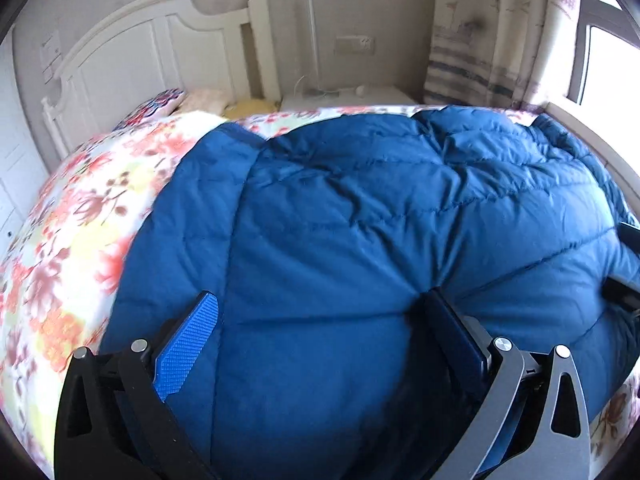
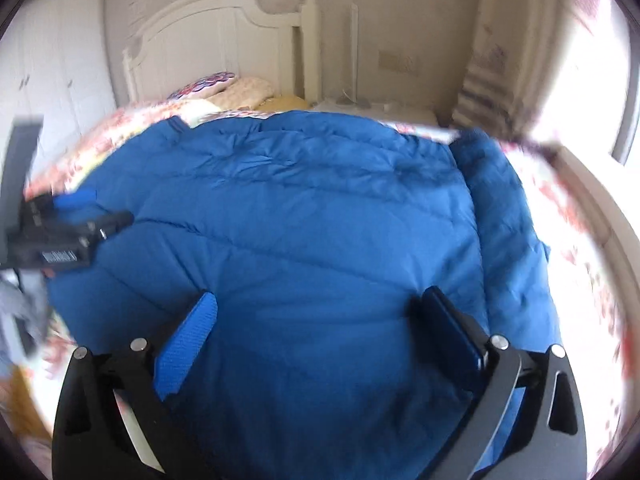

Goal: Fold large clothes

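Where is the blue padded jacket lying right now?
The blue padded jacket is spread on the floral bedspread, filling both wrist views below the open tongs, with the white headboard beyond it.

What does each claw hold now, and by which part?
Nothing is held. The left claw and the right claw both stand wide open above the blue quilted puffer jacket, which lies on the floral bedspread.

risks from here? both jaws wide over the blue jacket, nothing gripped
1. The puffy blue jacket is thick and slick-looking; the left gripper and right gripper may pinch only the top layer, or the floral bedsheet too.
2. The grippers sit close side by side and could collide.
3. Motion blur may spoil aim.
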The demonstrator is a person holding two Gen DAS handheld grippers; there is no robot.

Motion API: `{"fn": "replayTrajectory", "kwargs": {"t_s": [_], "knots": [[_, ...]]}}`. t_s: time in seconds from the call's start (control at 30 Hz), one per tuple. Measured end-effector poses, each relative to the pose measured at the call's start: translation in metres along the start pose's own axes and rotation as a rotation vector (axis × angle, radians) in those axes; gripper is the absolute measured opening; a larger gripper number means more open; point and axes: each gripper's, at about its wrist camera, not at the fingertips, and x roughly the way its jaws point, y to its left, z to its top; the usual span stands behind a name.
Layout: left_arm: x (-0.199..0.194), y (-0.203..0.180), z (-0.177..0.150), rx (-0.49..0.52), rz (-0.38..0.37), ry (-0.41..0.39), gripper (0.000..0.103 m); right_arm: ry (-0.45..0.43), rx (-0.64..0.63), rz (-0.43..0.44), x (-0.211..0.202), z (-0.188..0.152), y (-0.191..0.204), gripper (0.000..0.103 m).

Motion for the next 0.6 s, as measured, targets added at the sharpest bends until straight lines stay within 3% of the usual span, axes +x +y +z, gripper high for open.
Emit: {"fn": "replayTrajectory", "kwargs": {"t_s": [0.13, 0.23, 0.33, 0.4, 0.47, 0.6], "knots": [[-0.018, 0.007, -0.005, 0.002, 0.010, 0.028, 0.099, -0.090, 0.149, 0.138, -0.067, -0.021, -0.028, 0.096], [-0.014, 0.008, -0.008, -0.001, 0.007, 0.037, 0.099, -0.072, 0.325, 0.231, -0.094, -0.057, -0.061, 0.096], [-0.009, 0.007, -0.009, -0.010, 0.021, 0.026, 0.099, 0.004, 0.396, 0.253, -0.094, -0.091, -0.073, 0.093], [-0.006, 0.004, -0.009, -0.007, 0.034, 0.011, 0.099, 0.037, 0.435, 0.283, -0.087, -0.103, -0.075, 0.092], [-0.006, 0.004, -0.010, -0.012, 0.032, 0.004, 0.099, 0.058, 0.481, 0.259, -0.074, -0.105, -0.077, 0.089], [-0.006, 0.006, -0.012, -0.002, 0.017, -0.017, 0.099, 0.012, 0.598, 0.244, -0.054, -0.097, -0.085, 0.088]]}}
